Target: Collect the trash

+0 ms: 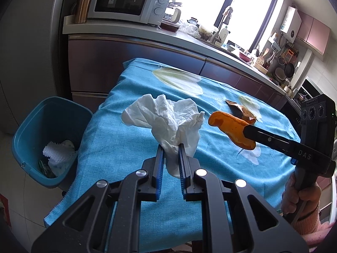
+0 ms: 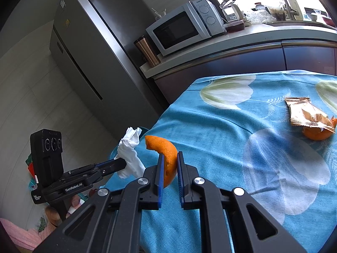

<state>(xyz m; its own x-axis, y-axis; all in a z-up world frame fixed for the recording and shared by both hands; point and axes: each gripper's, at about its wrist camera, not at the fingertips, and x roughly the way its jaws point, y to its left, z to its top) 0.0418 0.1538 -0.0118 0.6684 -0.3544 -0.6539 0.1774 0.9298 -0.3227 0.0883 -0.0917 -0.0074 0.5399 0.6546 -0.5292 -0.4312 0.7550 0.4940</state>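
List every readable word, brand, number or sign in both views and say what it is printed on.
"DAS": on the black right tongs, seen from the left wrist.
"GenRobot.AI": on the black left tongs, seen from the right wrist.
Small white label beside it: too small to read.
White microwave brand above its dials: blurred.
Grey fridge stickers: unreadable.
Crinkled brown snack wrapper: no legible print.

Two orange peels (image 2: 166,158) (image 2: 316,133), one tissue (image 1: 168,116), one wrapper (image 2: 305,111), one bin (image 1: 31,139)
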